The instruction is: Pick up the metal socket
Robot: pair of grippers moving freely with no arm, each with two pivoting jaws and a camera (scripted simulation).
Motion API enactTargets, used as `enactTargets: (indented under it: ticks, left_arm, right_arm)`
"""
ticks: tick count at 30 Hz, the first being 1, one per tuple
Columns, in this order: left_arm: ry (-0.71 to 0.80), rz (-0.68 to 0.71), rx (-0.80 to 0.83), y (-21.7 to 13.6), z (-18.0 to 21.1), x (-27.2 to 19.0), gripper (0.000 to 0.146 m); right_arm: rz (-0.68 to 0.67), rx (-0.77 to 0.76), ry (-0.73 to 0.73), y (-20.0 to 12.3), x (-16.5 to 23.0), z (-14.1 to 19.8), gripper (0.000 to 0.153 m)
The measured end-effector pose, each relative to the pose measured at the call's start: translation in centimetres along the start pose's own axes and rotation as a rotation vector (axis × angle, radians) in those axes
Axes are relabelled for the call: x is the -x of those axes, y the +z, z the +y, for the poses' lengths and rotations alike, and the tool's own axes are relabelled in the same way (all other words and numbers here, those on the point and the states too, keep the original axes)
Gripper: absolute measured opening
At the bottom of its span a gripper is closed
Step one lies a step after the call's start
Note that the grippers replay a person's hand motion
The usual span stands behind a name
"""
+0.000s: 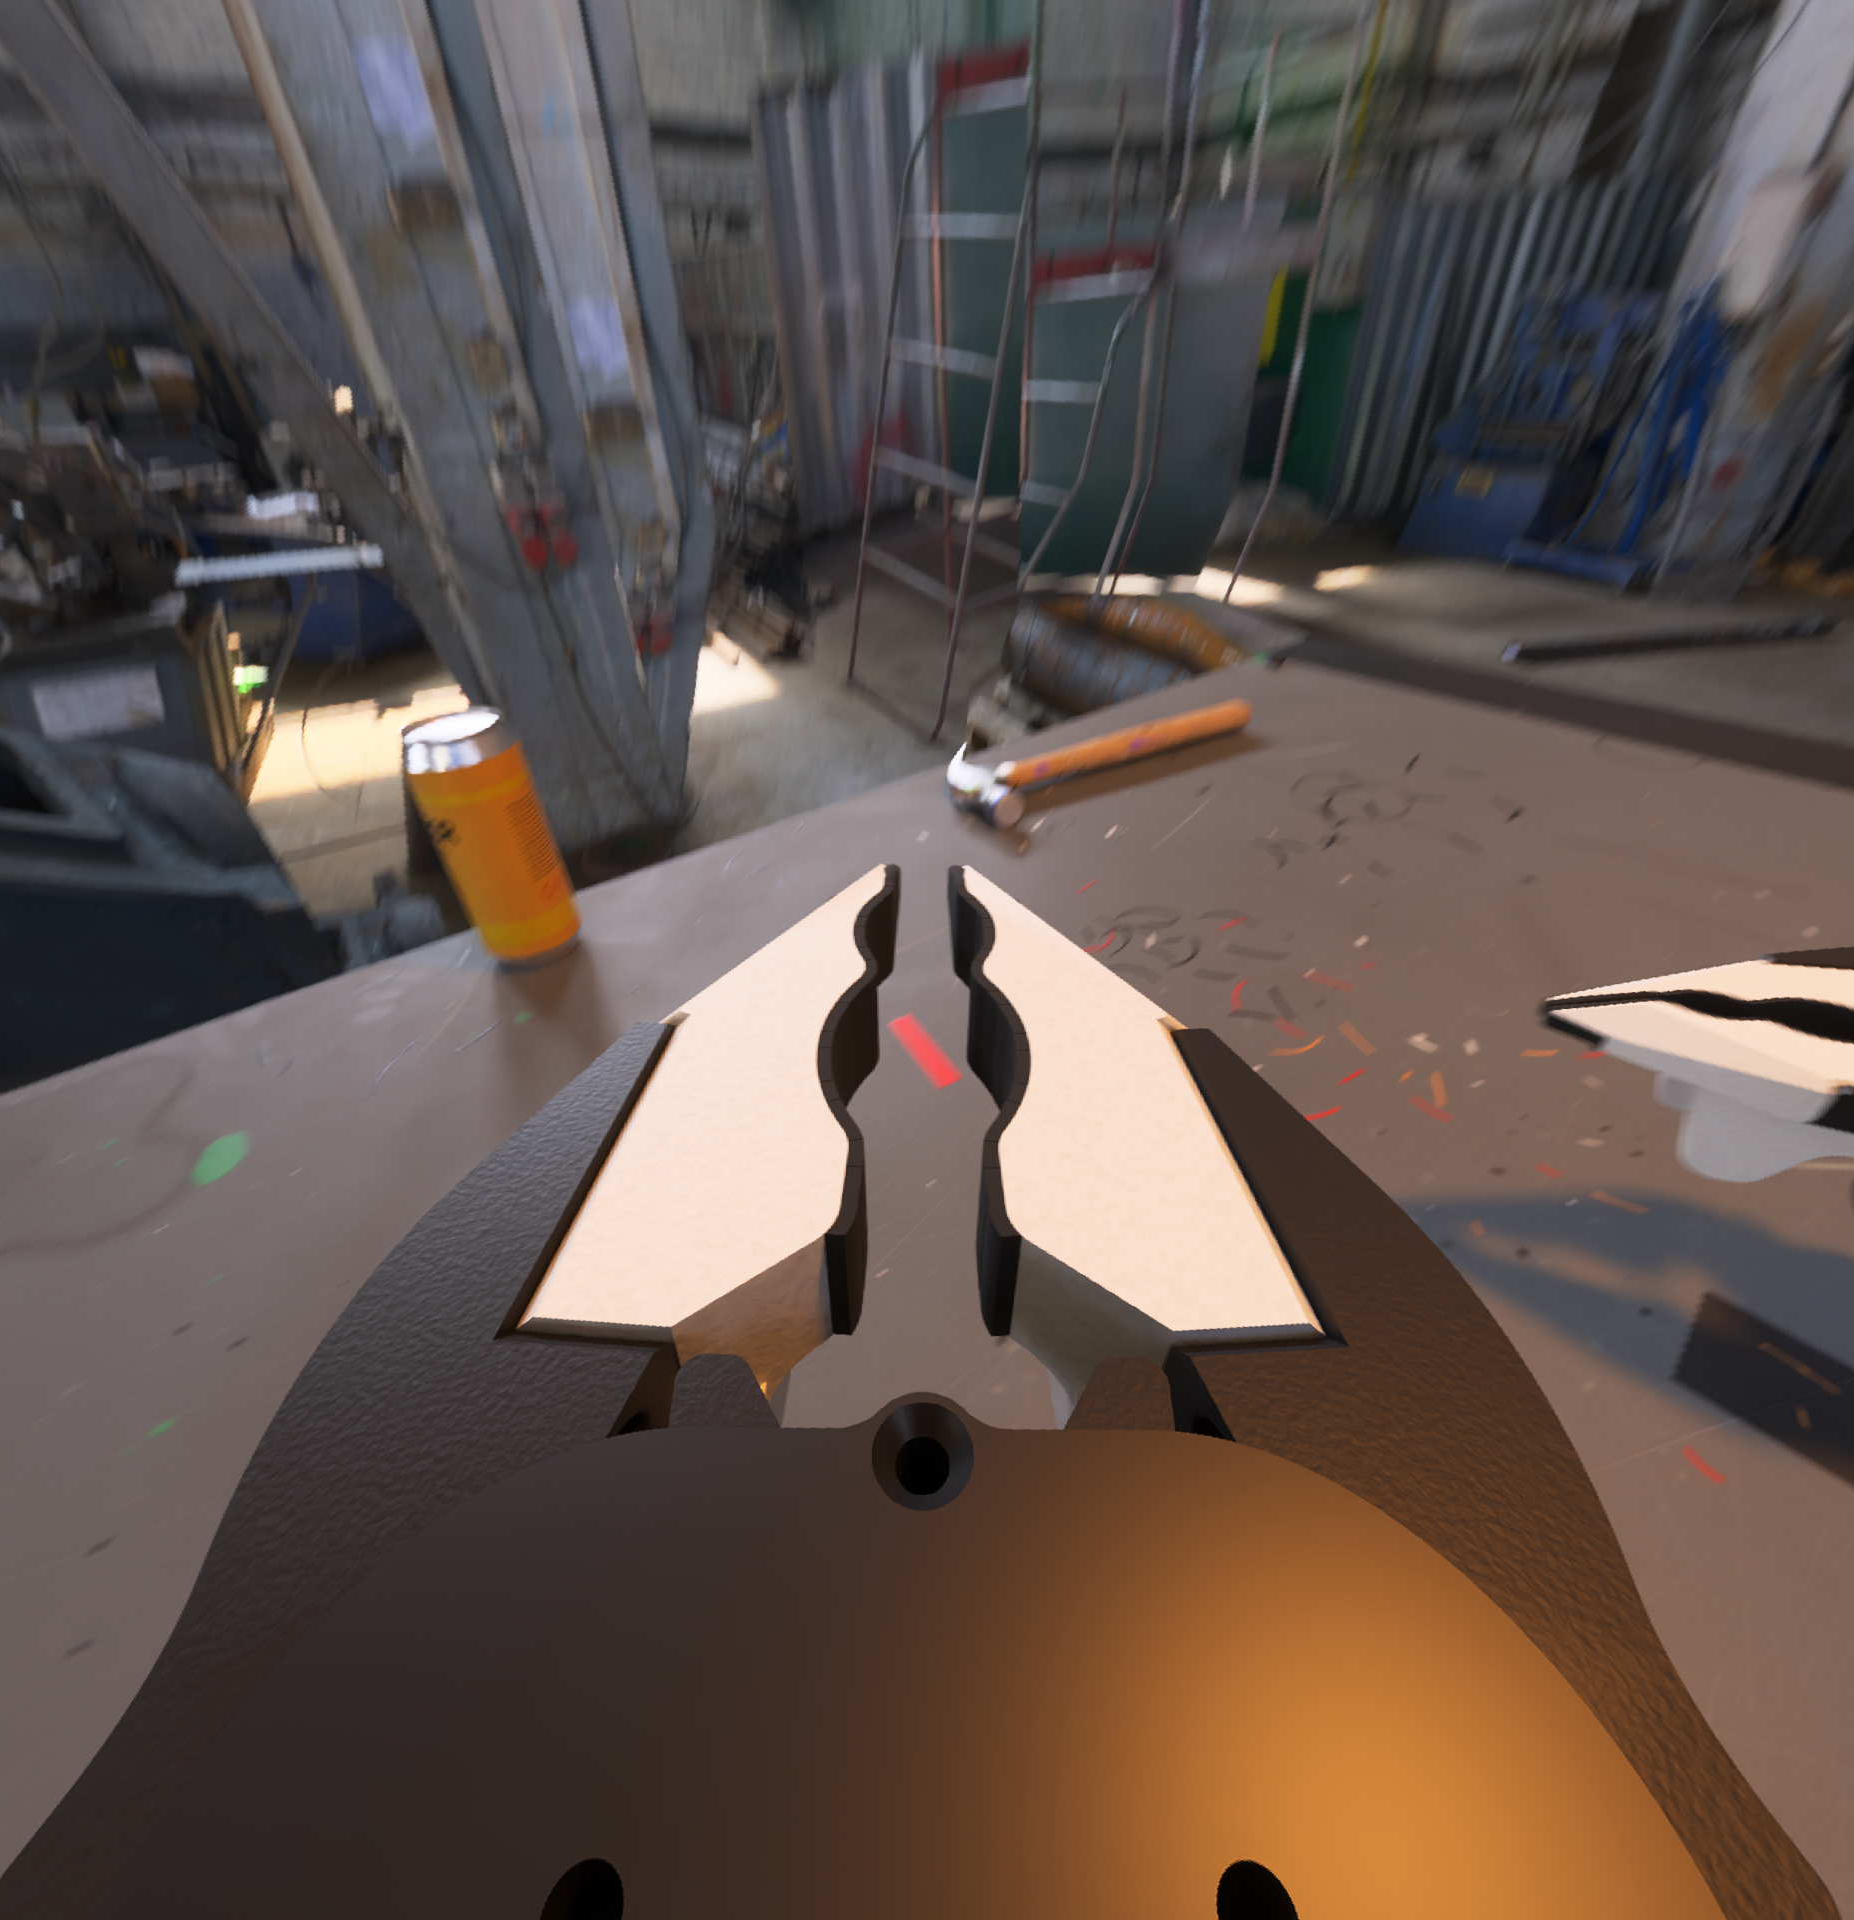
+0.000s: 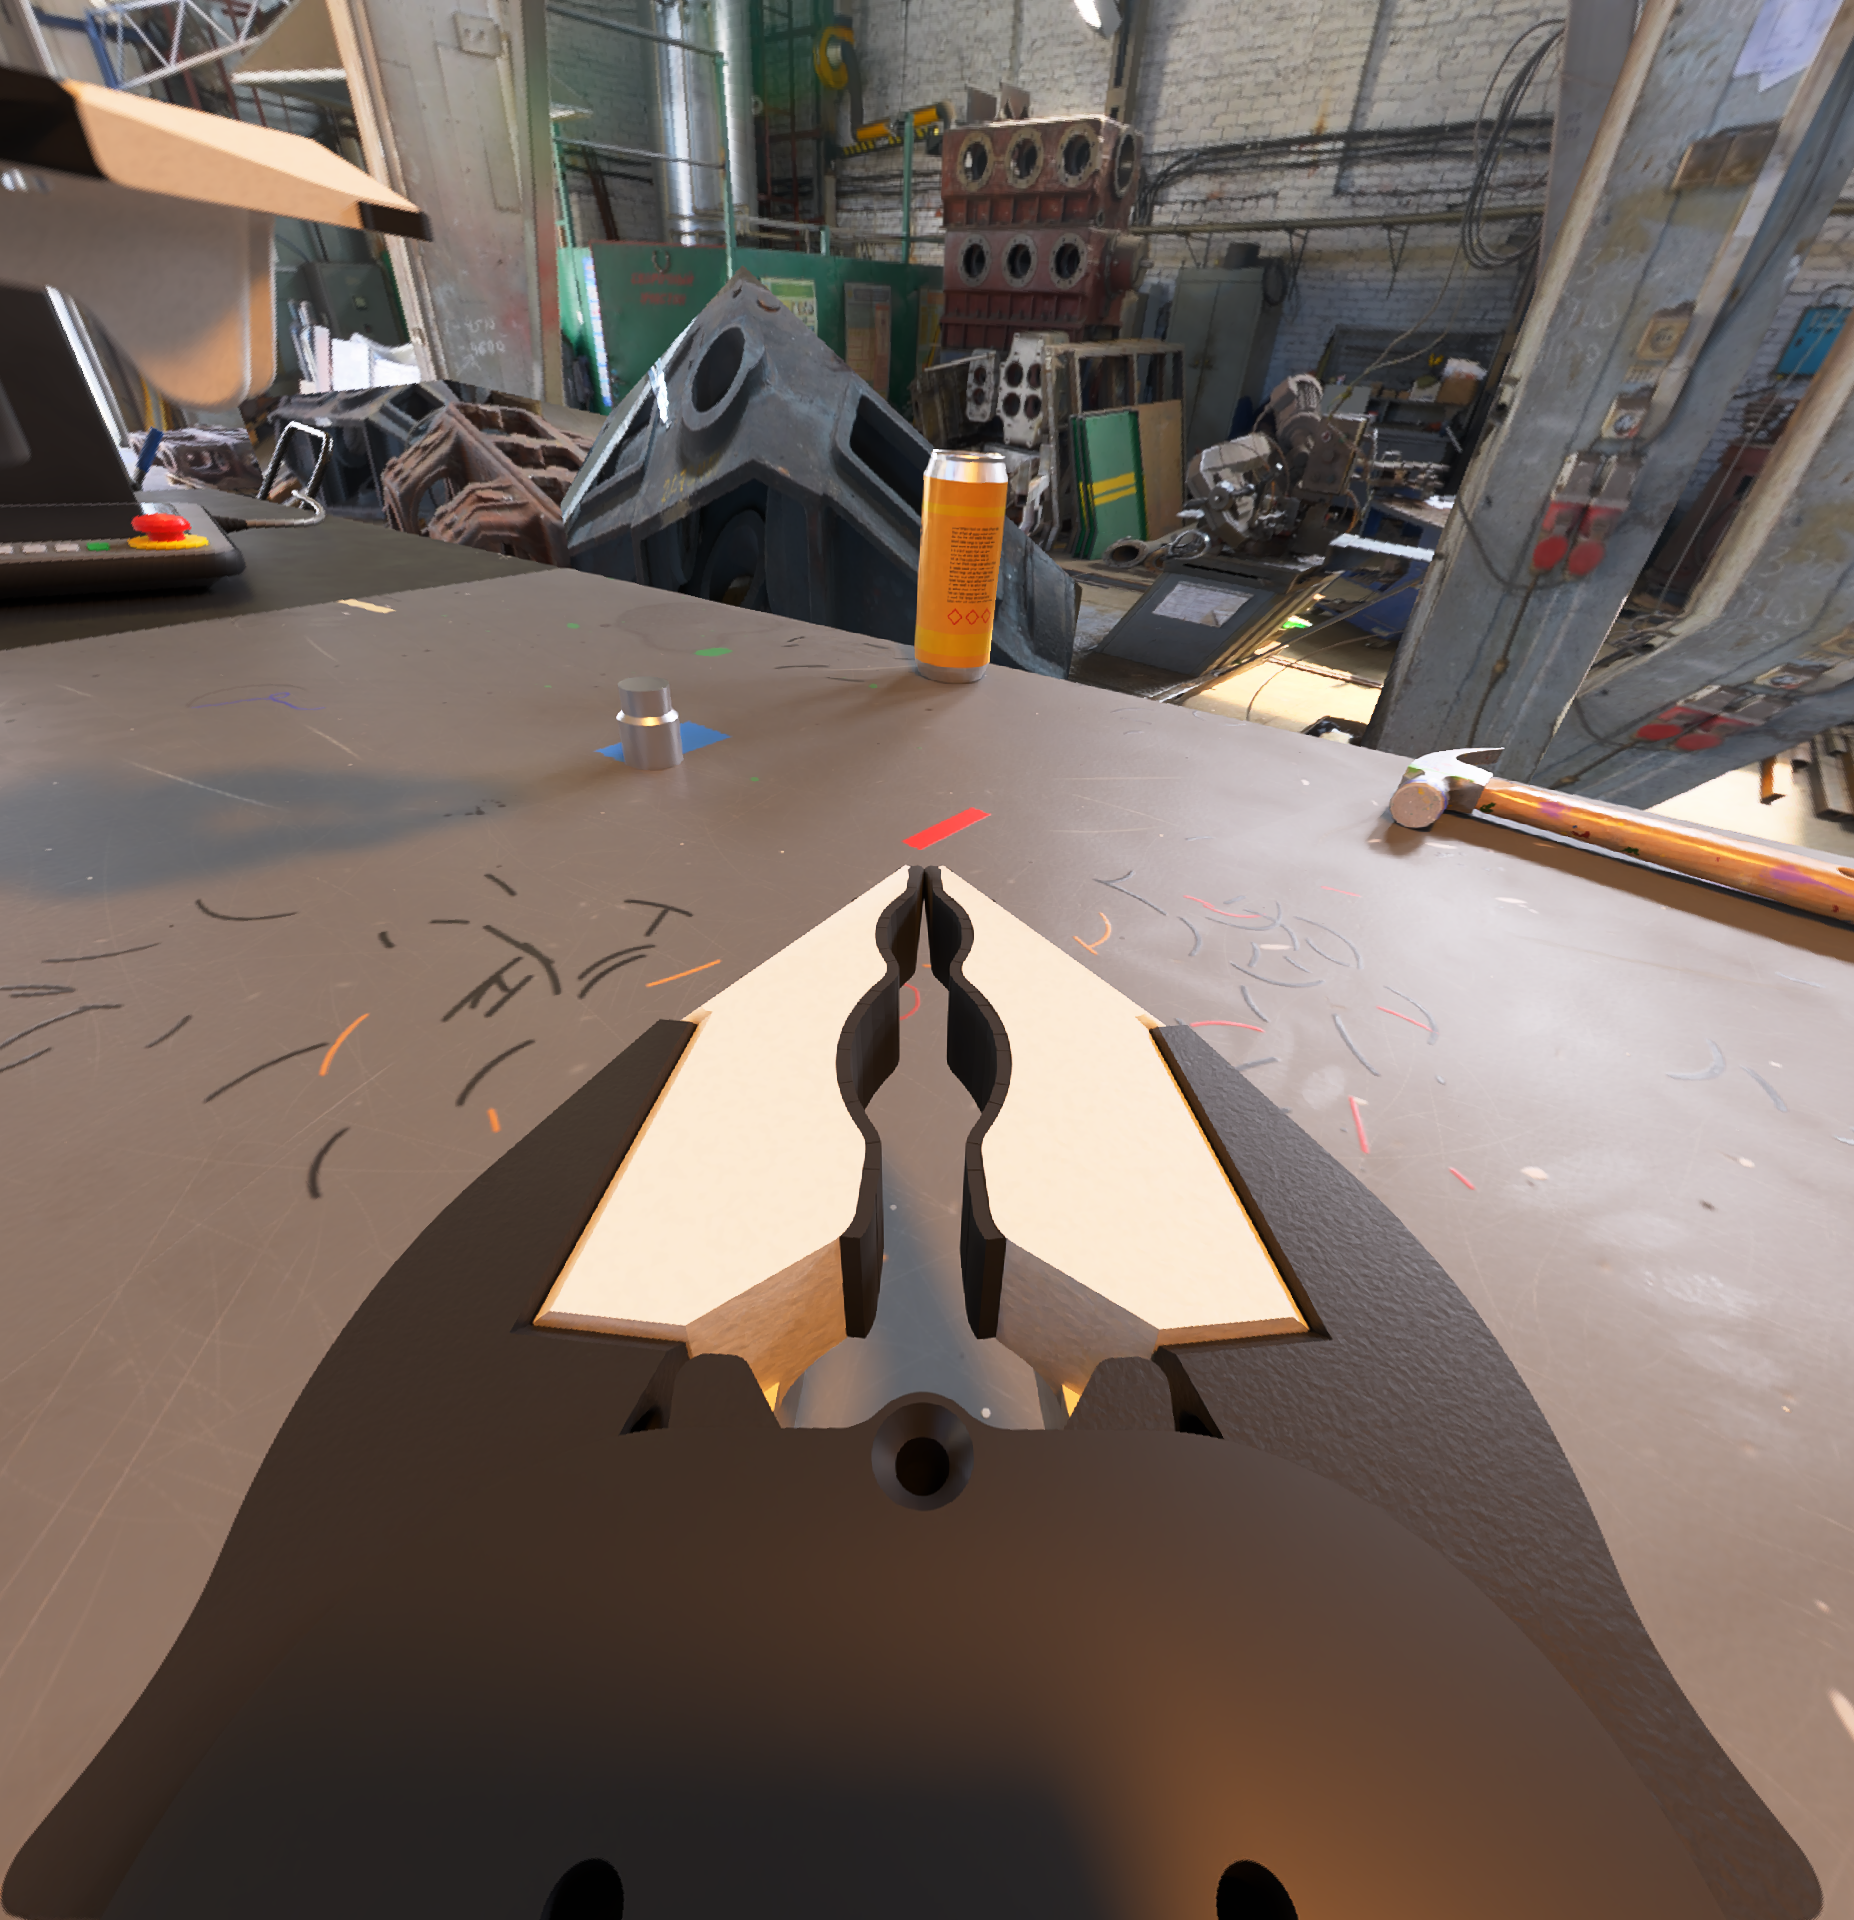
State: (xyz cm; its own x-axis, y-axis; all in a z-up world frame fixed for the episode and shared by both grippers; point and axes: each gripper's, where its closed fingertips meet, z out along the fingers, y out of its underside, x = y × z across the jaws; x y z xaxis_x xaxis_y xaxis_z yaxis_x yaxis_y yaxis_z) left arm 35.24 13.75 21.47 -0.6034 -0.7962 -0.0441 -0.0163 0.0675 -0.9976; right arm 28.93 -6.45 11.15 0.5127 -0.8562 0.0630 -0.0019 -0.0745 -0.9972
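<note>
Brown and scuffed, the table (image 1: 279,1299) fills the left wrist view, where the left gripper (image 1: 923,878) hangs above it with its tips a little apart and nothing between them. A red strip (image 1: 923,1049) lies on the table in the gap between the fingers. One orange can (image 1: 492,836) stands upright near the far edge on the left, and one hammer (image 1: 1094,764) lies farther right. The right gripper (image 1: 1723,1023) shows at the right edge, held off the table. The metal socket does not show in this view, and the can's inside cannot be seen.

In the right wrist view the right gripper (image 2: 923,873) has its tips pressed almost together, holding nothing. Only here does the metal socket (image 2: 648,724) show: it stands upright on a blue patch (image 2: 699,738), ahead and to the left, well apart from the fingers. One can (image 2: 959,566), one hammer (image 2: 1629,831) and the red strip (image 2: 946,827) appear again. A control box (image 2: 92,540) with a red button sits at the far left, below the left gripper (image 2: 175,187).
</note>
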Motion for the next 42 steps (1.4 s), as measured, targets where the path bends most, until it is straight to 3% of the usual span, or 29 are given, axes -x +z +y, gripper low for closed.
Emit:
enactTargets:
  ticks: [3,7,12,16,24,31,36,42]
  left_arm:
    - [0.027,-0.038,0.193,1.2,0.6,4.4,0.026]
    - [0.096,-0.069,0.540,2.9,5.2,9.2,0.043]
    - [0.224,0.035,0.855,3.6,11.3,11.6,0.051]
    - [0.329,0.113,0.987,3.9,14.2,12.6,0.051]
    - [0.407,0.178,1.134,4.9,17.8,13.6,0.051]
    - [0.495,0.224,1.147,5.5,19.8,13.2,0.045]
    - [0.572,0.231,1.065,6.2,18.8,12.7,0.032]
    - [0.630,0.198,0.971,5.7,15.7,12.4,0.032]
  right_arm:
    - [-0.008,0.005,0.000,0.0,0.1,0.1,0.000]
    - [-0.025,0.019,-0.001,0.1,0.4,0.3,0.000]
    - [-0.043,0.025,0.002,0.2,0.6,0.4,0.000]
    - [-0.059,0.030,0.013,0.2,0.7,0.4,0.000]
    - [-0.088,0.031,0.009,0.3,1.2,0.4,0.000]
    - [-0.117,0.040,0.011,0.5,1.7,0.6,0.000]
    - [-0.129,0.051,0.002,0.5,2.1,0.8,0.000]
    - [-0.119,0.046,-0.002,0.4,1.9,0.6,0.000]
